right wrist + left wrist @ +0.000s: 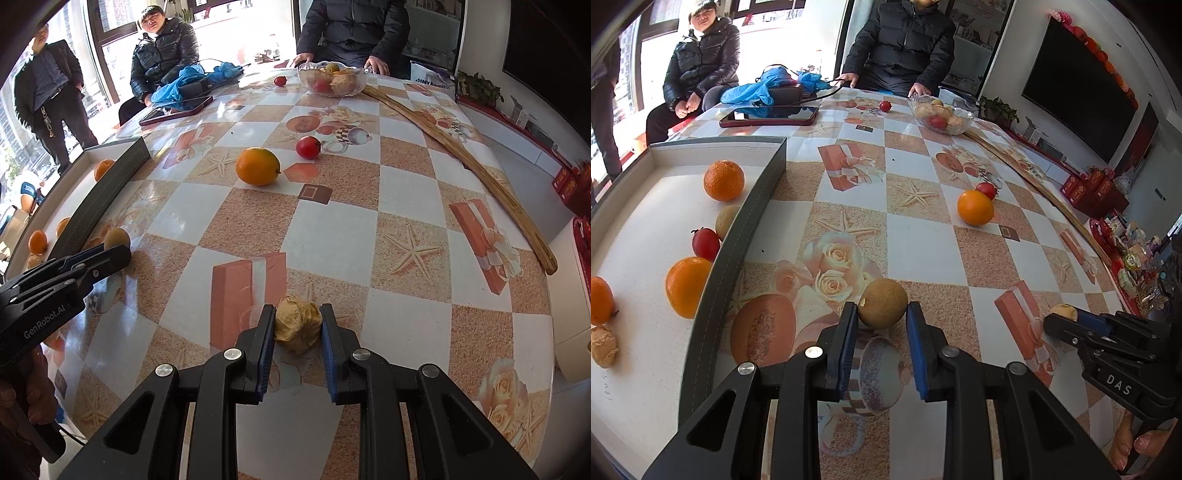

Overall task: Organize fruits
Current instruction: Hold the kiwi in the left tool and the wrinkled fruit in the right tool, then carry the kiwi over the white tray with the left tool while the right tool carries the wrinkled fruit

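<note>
A: Left gripper (881, 314), black with blue pads, pinching round tan-brown smooth fruit (882, 303) at the fingertips, low over the patterned checkered tablecloth (923, 236).

B: Right gripper (298, 325), same build, clamped on crumpled beige papery-husked fruit (297, 325), resting on or just above the cloth; cannot tell which.

A: Surroundings. Shallow grey-walled cardboard tray (753, 206) with white floor, just left of left gripper. Inside: textured orange mandarin (724, 180) toward the far end, small red tomato (706, 243), smooth orange citrus (687, 287) against the near wall, one more tan fruit half hidden behind the wall.

B: Tray wall between the tan-brown fruit and tray floor. Upright, raised edge.

A: Loose on cloth: big smooth orange fruit (257, 165) mid-table, round red tomato (308, 147) just beside it on the far right. Well apart from both grippers.

B: Far edge: clear glass bowl (334, 79) with mixed fruit, lone tomato near it, dark red-cased tablet (177, 109), blue plastic bag (192, 83). Long thin wooden stick (461, 155) along the right table edge.

A: Open cloth between grippers and mid-table fruit, nothing in the lane. Two seated people in dark jackets behind the far edge, one standing at left.

B: Right side: table edge drops off just past the stick.
</note>
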Action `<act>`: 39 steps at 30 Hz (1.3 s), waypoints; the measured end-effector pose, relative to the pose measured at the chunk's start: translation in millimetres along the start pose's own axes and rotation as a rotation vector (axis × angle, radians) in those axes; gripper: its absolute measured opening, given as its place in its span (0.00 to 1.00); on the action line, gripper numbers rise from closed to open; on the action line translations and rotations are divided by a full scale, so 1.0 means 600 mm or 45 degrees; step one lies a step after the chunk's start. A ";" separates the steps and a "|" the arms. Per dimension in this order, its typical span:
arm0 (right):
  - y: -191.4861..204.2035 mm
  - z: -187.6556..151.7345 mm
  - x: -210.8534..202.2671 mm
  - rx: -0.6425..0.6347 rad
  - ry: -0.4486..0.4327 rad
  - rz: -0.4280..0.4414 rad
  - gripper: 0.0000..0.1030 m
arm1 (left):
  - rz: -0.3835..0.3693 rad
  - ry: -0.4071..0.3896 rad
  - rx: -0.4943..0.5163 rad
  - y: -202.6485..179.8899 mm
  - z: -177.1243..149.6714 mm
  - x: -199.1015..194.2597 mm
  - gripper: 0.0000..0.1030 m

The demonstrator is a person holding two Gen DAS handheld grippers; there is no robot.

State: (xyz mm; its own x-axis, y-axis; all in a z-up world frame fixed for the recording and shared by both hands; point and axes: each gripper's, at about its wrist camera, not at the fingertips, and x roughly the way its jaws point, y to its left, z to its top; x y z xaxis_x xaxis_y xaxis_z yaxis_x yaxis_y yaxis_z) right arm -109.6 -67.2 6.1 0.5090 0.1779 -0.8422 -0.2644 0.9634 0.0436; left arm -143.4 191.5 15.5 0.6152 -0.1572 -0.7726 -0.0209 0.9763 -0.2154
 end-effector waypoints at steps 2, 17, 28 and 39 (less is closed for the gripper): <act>-0.001 0.001 -0.001 0.009 0.001 0.013 0.24 | 0.000 0.002 -0.001 0.001 -0.001 -0.007 0.28; 0.048 0.052 -0.023 -0.026 -0.003 0.134 0.24 | 0.060 -0.115 0.016 0.027 0.043 -0.099 0.28; 0.224 0.136 0.004 -0.193 0.021 0.319 0.24 | 0.322 -0.080 -0.090 0.176 0.076 -0.107 0.28; 0.366 0.167 0.050 -0.338 0.078 0.425 0.24 | 0.404 -0.023 -0.213 0.266 0.063 -0.083 0.28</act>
State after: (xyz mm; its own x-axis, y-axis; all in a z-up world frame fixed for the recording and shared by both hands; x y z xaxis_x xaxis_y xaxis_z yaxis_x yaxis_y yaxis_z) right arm -70.5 169.6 44.3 0.3124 0.4516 -0.8358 -0.6124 0.7683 0.1862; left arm -147.5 360.6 42.3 0.5710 0.1539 -0.8064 -0.3411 0.9379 -0.0625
